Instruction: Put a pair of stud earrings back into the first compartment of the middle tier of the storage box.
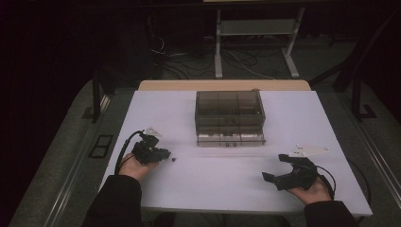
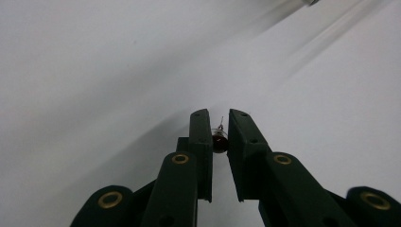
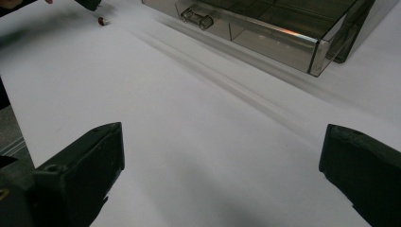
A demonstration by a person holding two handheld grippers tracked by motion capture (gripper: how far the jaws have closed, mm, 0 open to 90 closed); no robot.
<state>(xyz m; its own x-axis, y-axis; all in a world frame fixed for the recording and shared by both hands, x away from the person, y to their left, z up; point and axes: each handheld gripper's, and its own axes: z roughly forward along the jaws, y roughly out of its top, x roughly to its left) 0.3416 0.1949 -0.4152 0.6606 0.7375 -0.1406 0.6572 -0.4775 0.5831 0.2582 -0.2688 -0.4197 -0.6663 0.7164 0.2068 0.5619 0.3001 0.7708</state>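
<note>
While my left claw [image 2: 220, 124] pinches the small dark red bead [image 2: 219, 140] at about eight o'clock on the white desk [image 1: 227, 165], my right claw [image 1: 277, 166] rests released at four o'clock, holding nothing.

Smoked clear compartment box [image 1: 230, 116] mid-table [image 1: 156, 109]; cables [image 1: 246, 64] on floor behind.

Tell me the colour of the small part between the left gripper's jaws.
Dark red small part, with a thin wire lead; clearest in the left gripper view.

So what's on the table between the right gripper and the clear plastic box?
Nothing: in the right gripper view, bare white table runs from the open right gripper to the clear plastic box.
</note>
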